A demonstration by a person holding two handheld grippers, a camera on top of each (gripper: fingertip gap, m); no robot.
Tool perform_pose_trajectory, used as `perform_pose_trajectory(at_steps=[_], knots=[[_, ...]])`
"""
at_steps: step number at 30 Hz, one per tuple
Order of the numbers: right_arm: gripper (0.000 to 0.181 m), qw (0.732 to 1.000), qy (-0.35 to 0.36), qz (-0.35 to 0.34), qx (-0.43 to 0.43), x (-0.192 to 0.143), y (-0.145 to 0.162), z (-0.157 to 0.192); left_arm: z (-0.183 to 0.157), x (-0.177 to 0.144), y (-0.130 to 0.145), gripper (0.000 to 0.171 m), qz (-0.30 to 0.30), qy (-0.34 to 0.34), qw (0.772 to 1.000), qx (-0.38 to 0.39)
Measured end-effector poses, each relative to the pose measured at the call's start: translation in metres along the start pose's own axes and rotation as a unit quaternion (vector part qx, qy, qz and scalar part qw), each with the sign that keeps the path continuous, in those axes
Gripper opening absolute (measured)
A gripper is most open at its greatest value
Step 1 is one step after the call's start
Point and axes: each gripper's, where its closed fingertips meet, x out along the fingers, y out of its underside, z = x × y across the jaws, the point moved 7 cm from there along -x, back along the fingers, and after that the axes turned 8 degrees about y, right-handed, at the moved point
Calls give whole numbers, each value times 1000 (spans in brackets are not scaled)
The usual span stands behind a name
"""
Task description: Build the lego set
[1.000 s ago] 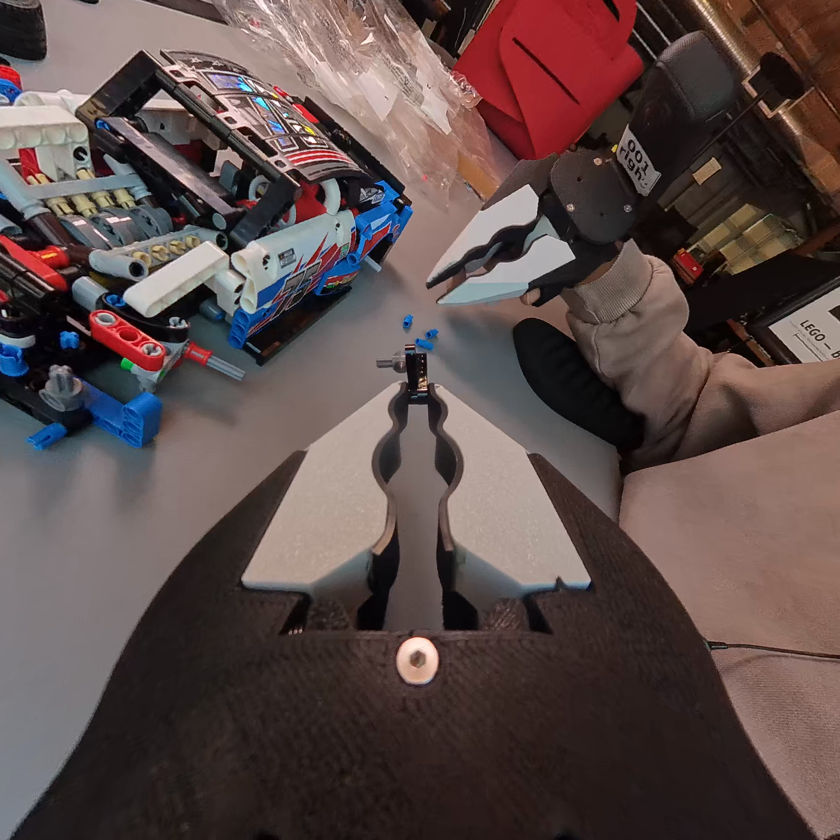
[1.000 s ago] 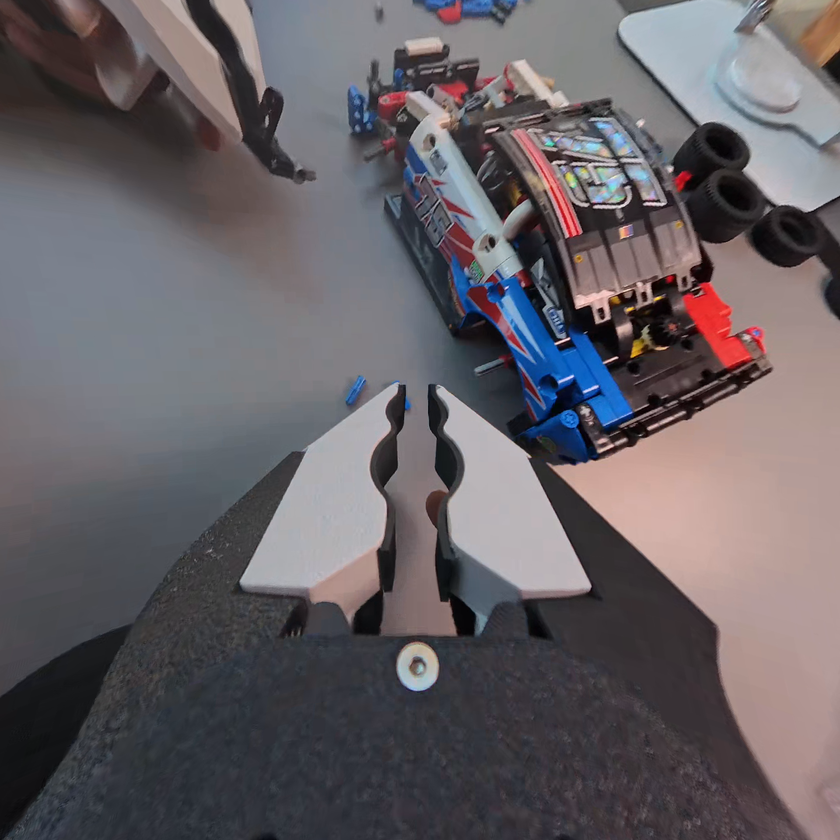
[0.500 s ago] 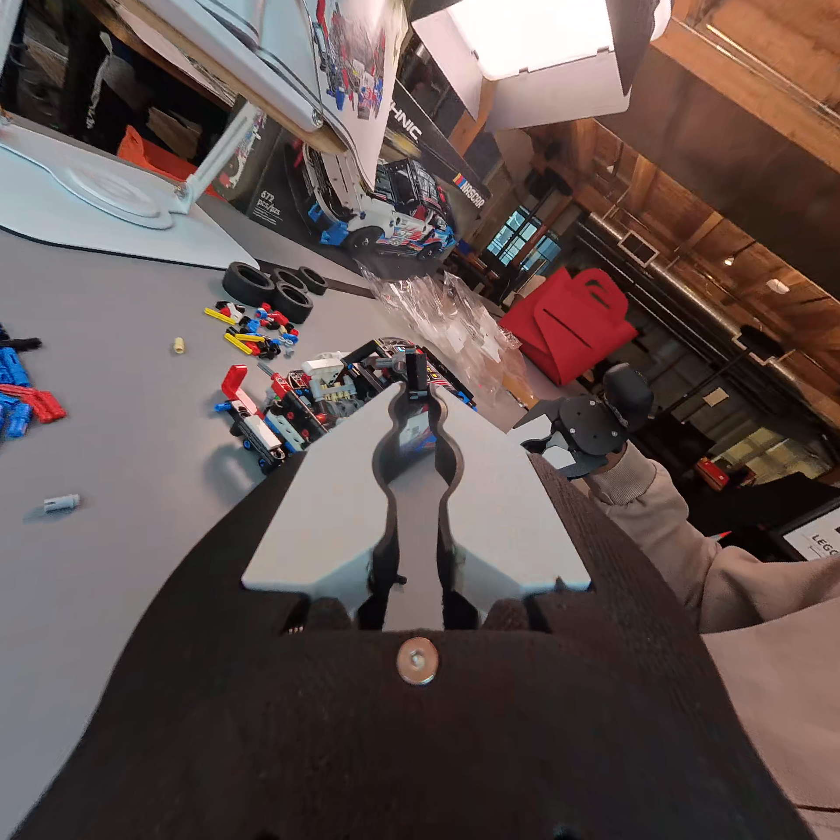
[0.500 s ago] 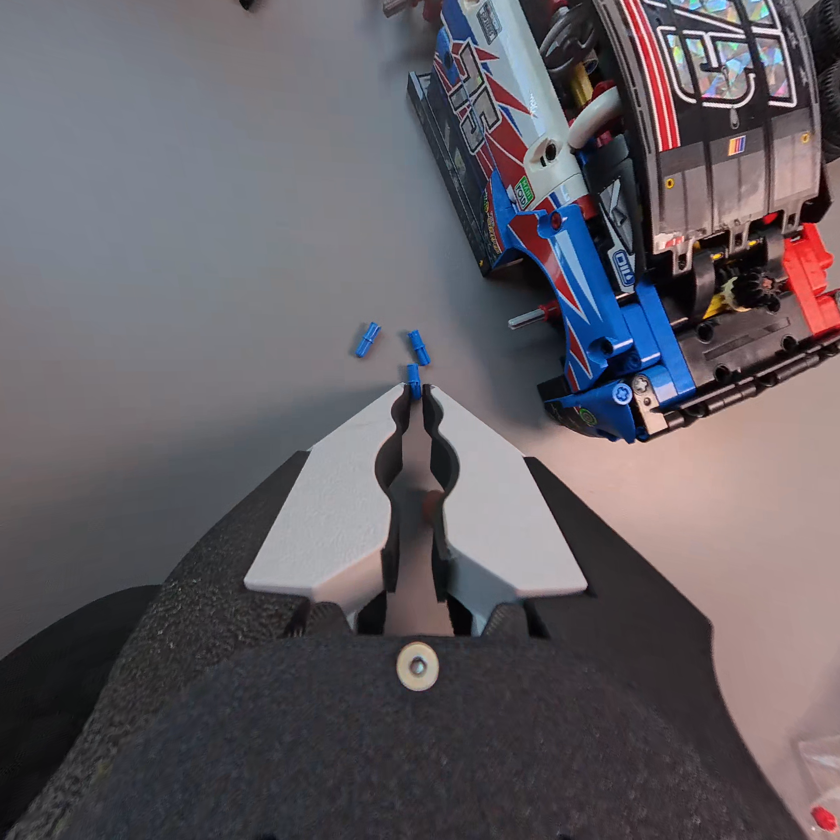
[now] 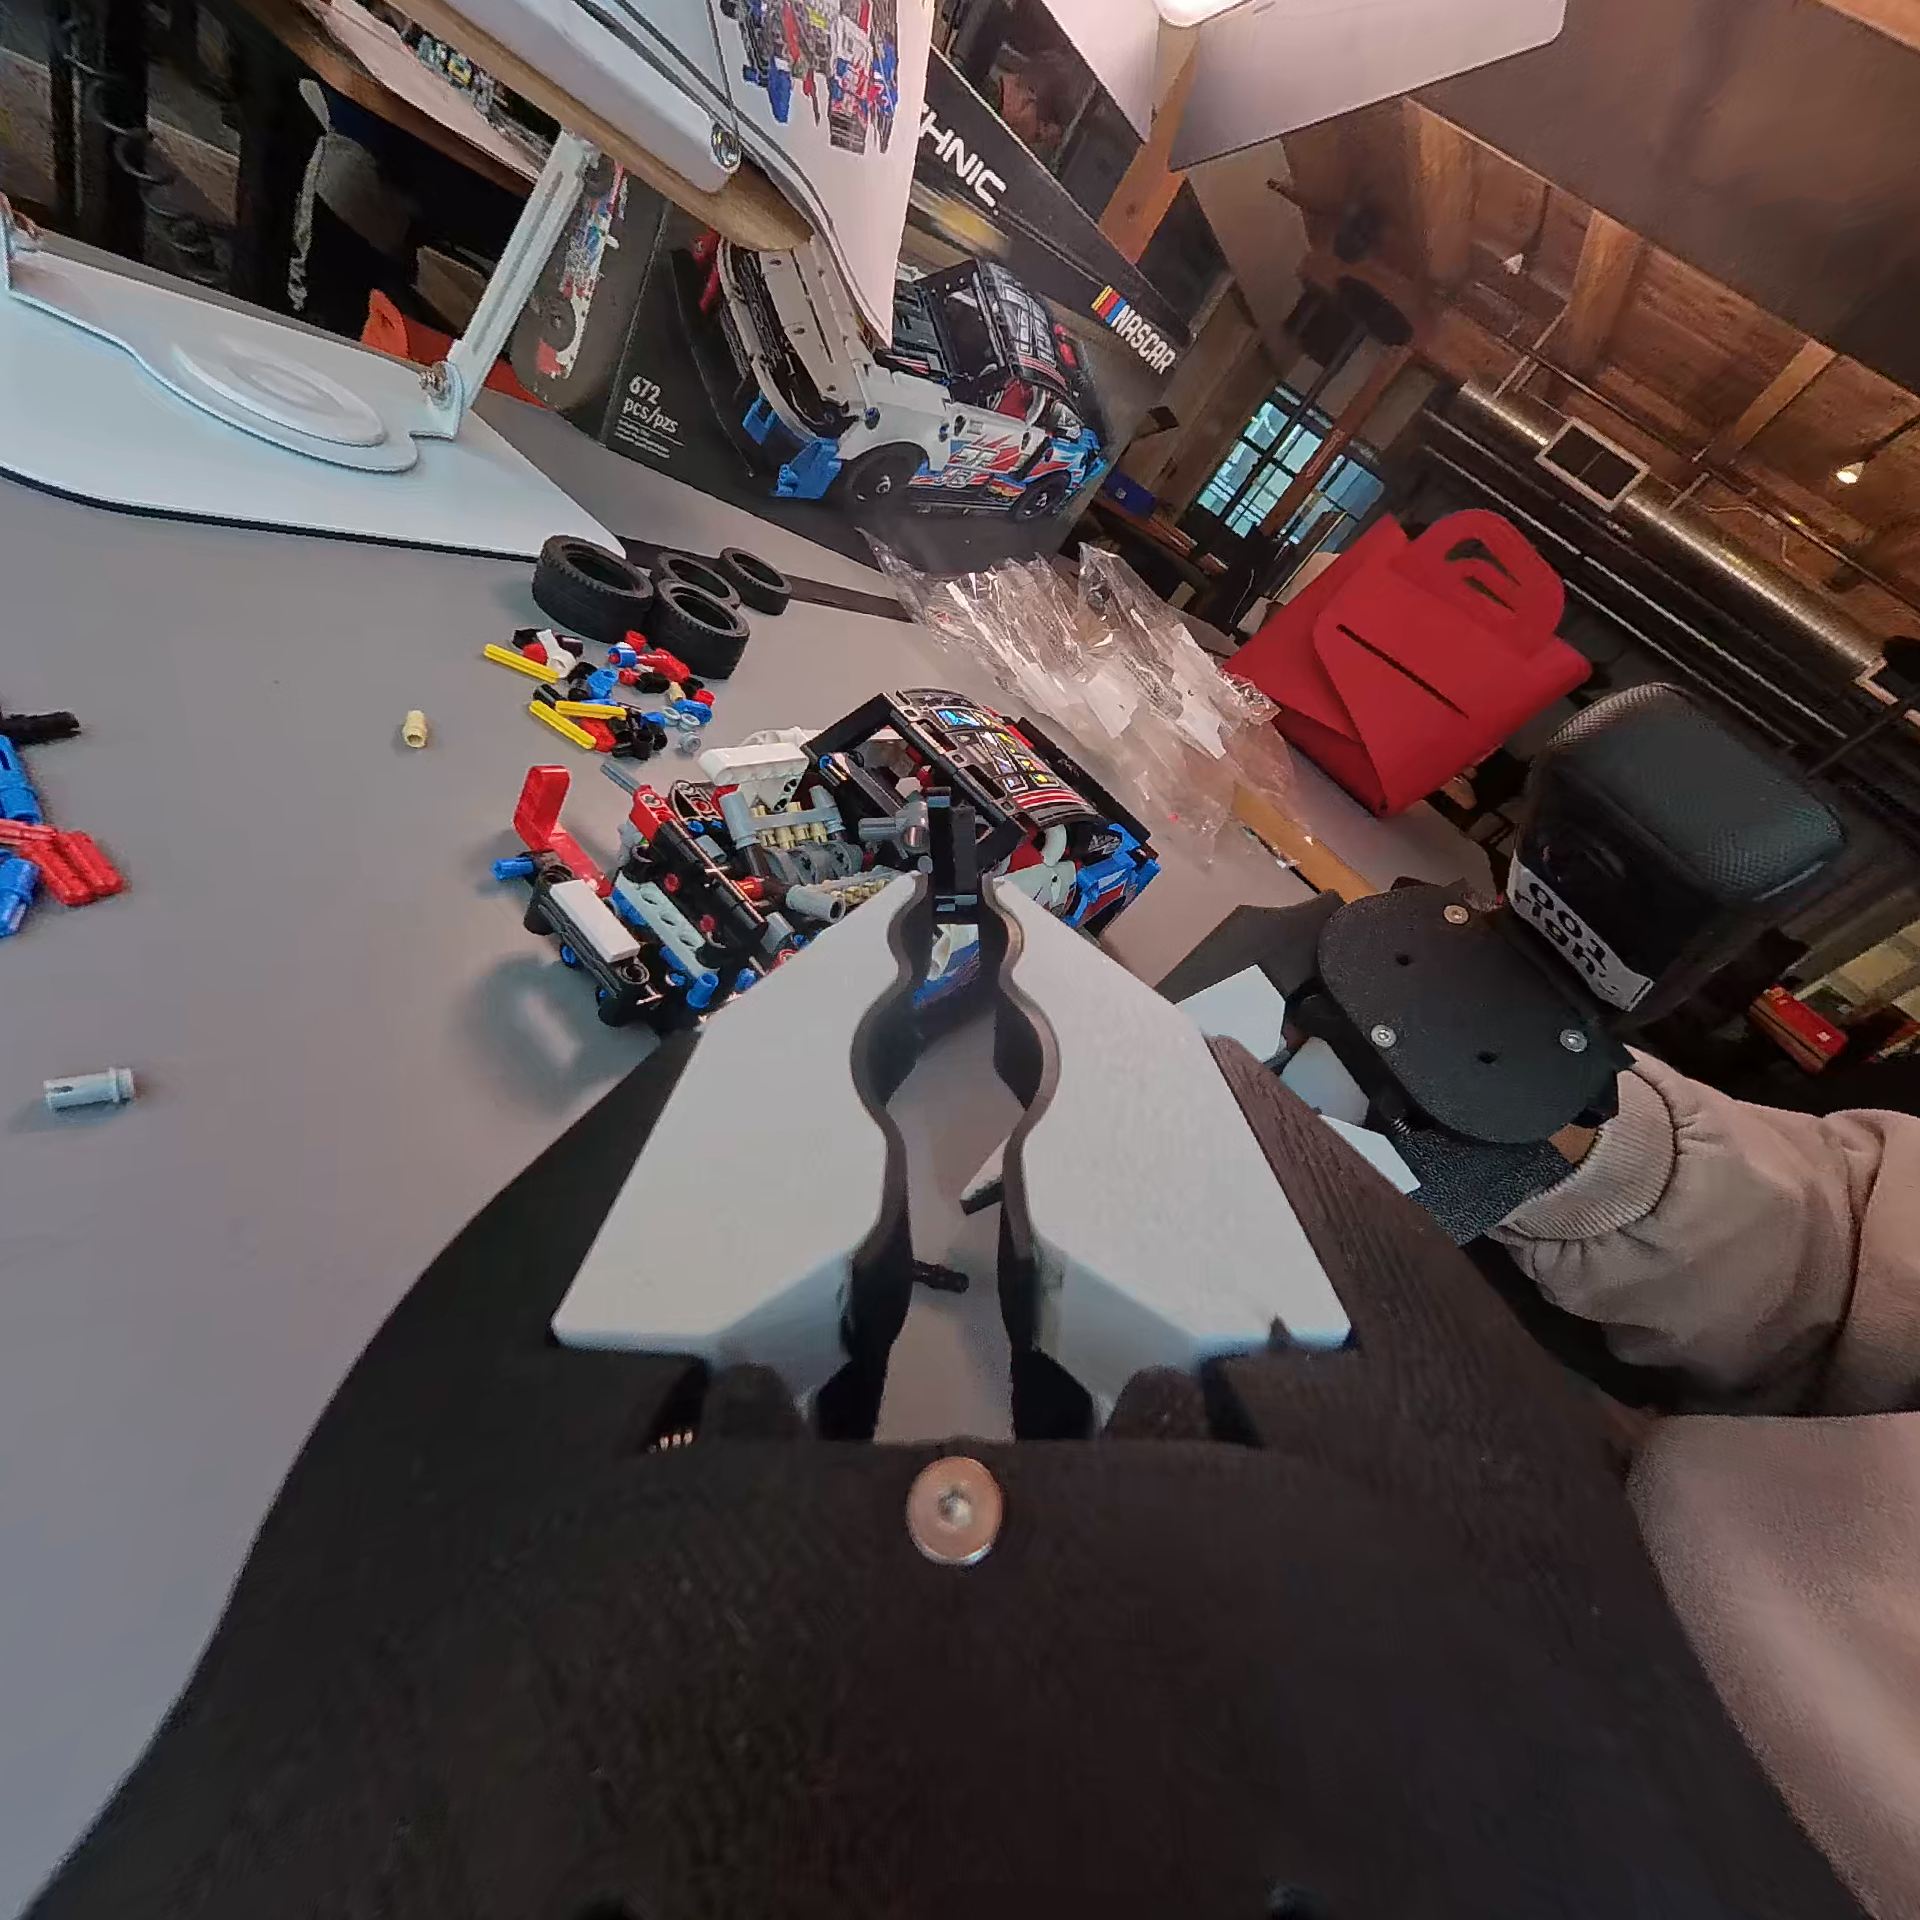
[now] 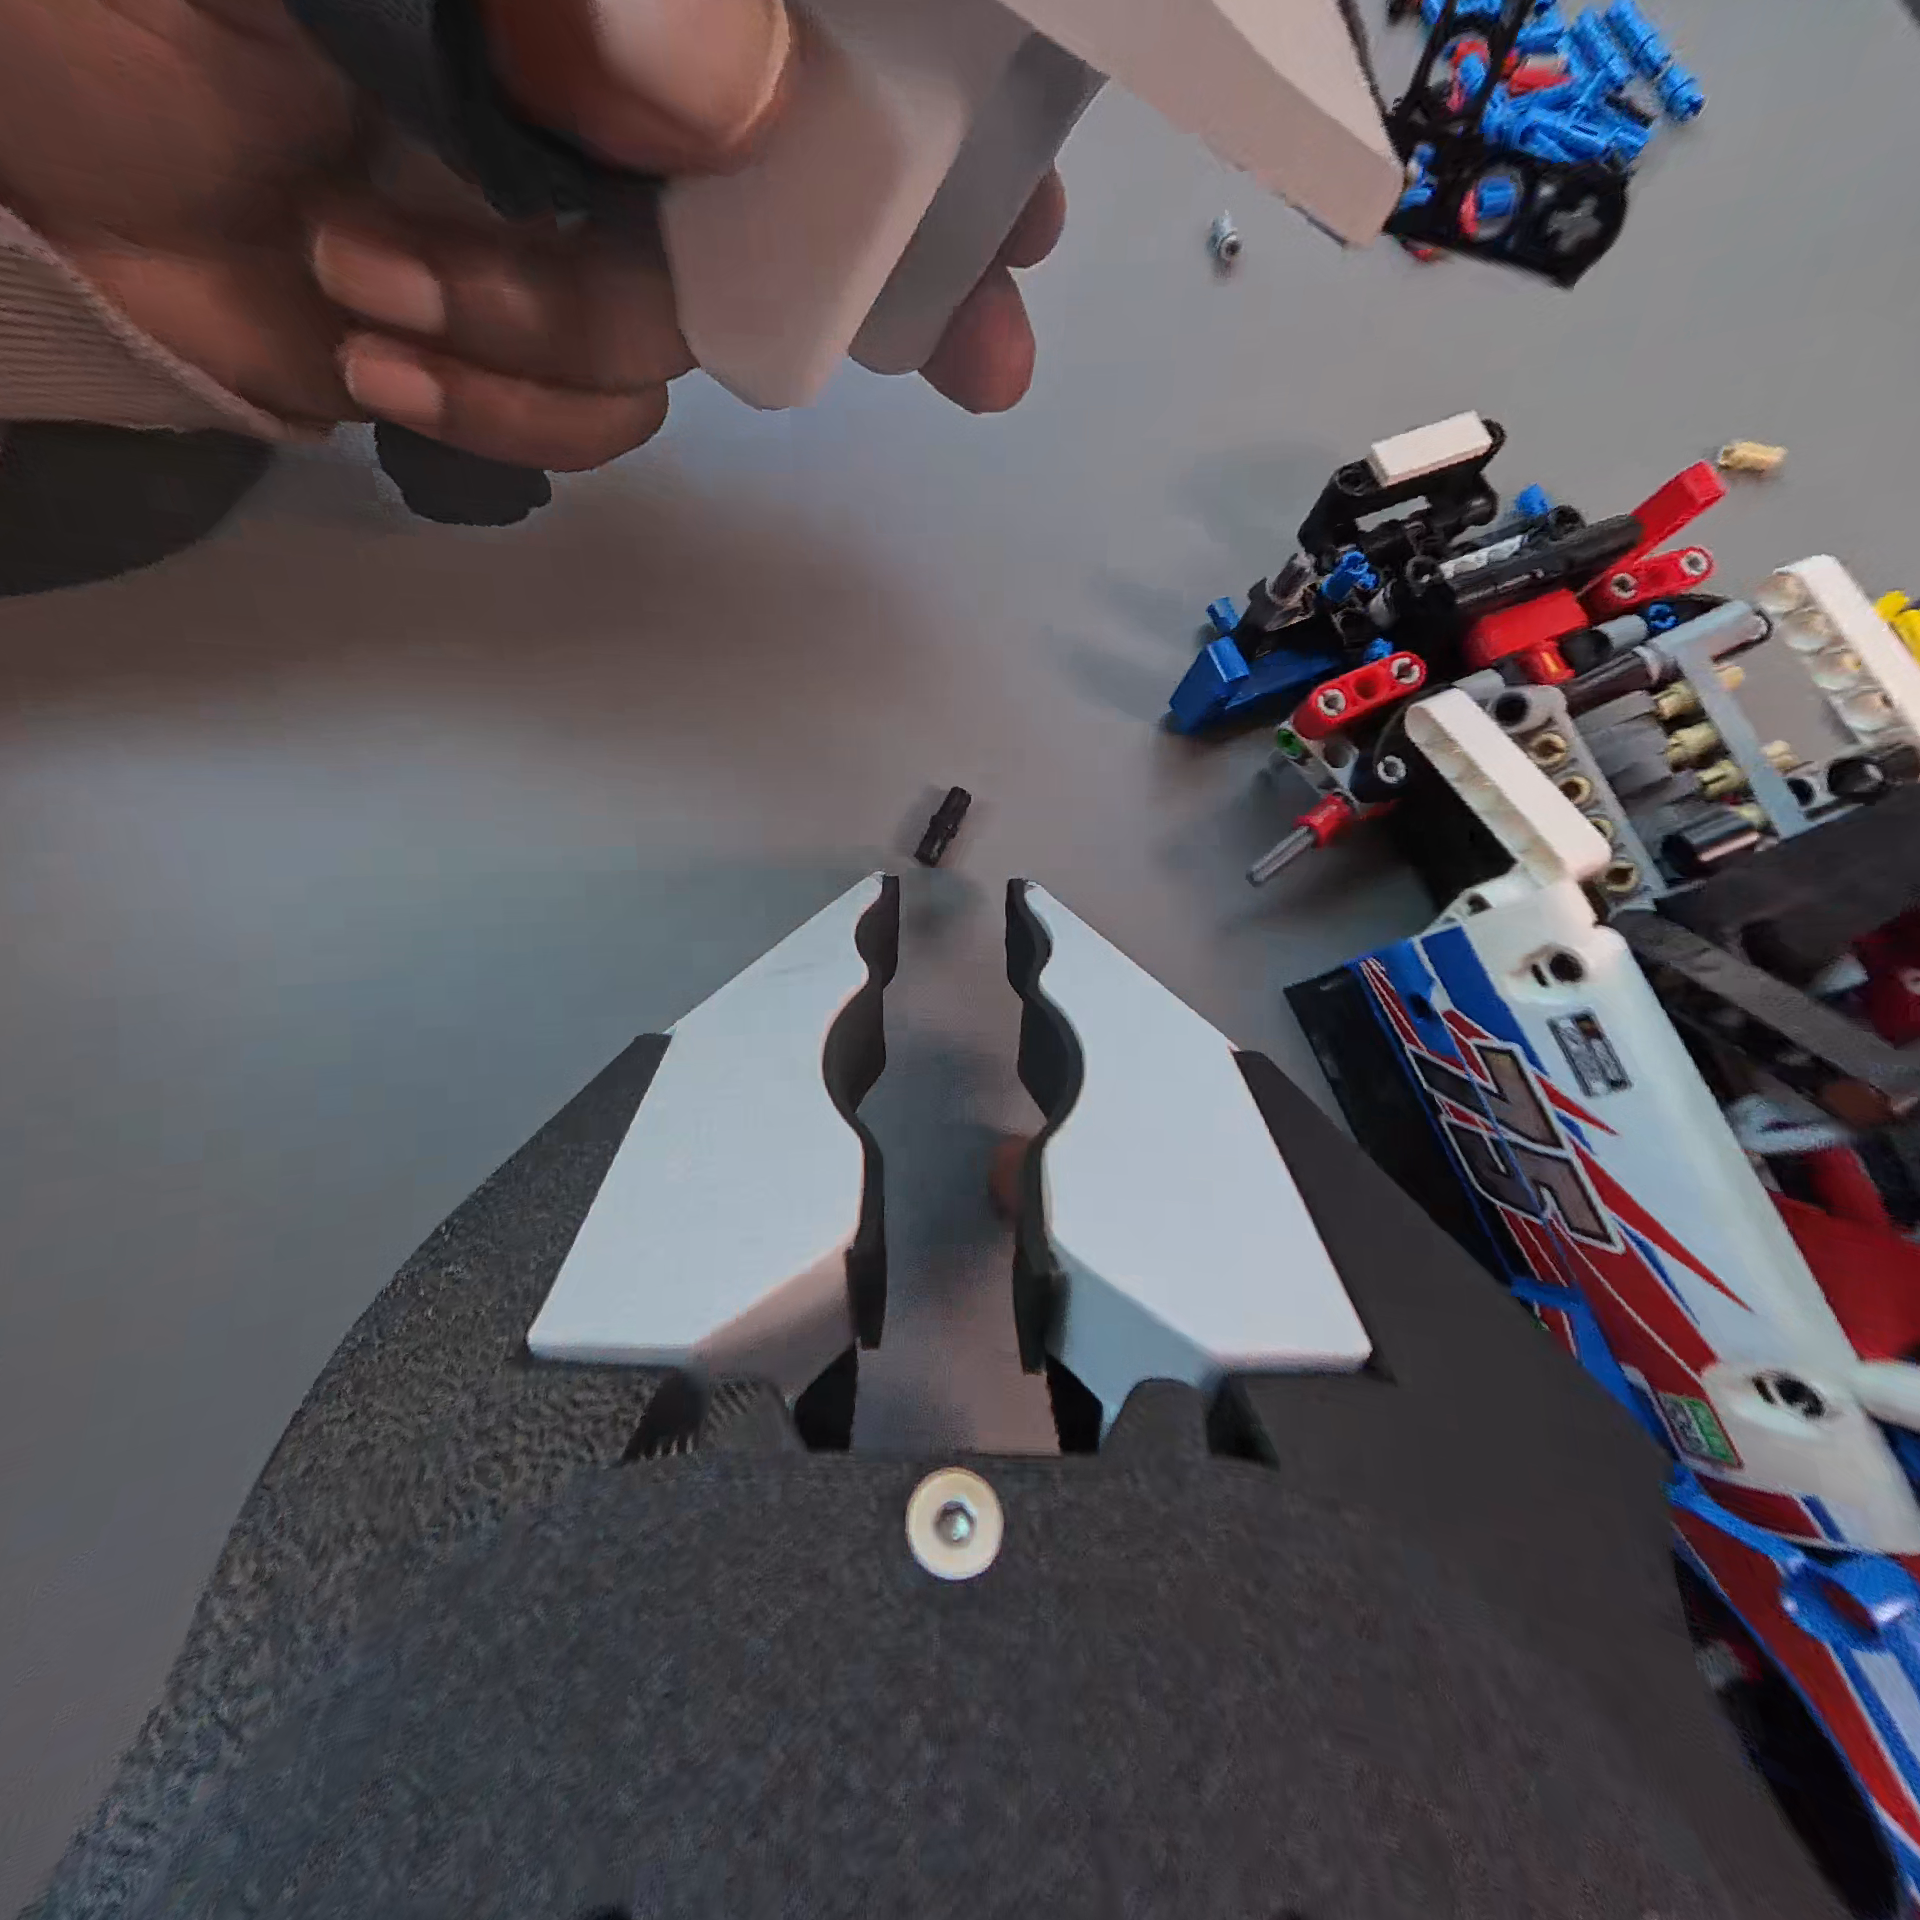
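Observation:
The part-built Lego race car (image 5: 894, 821) lies on the grey table (image 5: 260, 1195), with white, blue and red side panels and a black roof. My left gripper (image 5: 951, 888) is shut on a small black piece (image 5: 953, 831) with a grey pin and holds it in the air in front of the car. My right gripper (image 6: 945, 883) is open and empty, low over the table. A small black pin (image 6: 943, 824) lies just beyond its tips. The car (image 6: 1538, 1039) is to its right. The left gripper (image 6: 1039, 156), held by a hand, is above it.
Black tyres (image 5: 644, 603) and a heap of small loose parts (image 5: 613, 696) lie behind the car. Blue and red pins (image 5: 47, 852), a grey pin (image 5: 91, 1086) and a tan piece (image 5: 414, 727) lie at the left. The set's box (image 5: 883, 405), plastic bags (image 5: 1091, 665) and a red bag (image 5: 1403, 665) stand behind. Spacing between my two grippers at the tips: around 10 cm.
My left gripper has lifted and tilted up with the black piece. My right gripper has left the blue pins, moved along the car's side to a black pin, and opened wider.

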Motion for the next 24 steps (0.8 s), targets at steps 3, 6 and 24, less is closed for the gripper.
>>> perform_pose_trajectory(at_steps=[3,6,24], knots=[[19,999,-6,29,-17,8,-9,3,-1,-2,-2,6,-4,-2,1000,6],[15,998,-4,50,-30,15,-14,5,0,-3,-3,6,-8,-3,1000,5],[3,997,-35,-60,42,-28,-7,-24,-10,6,7,6,47,-10,995,92]])
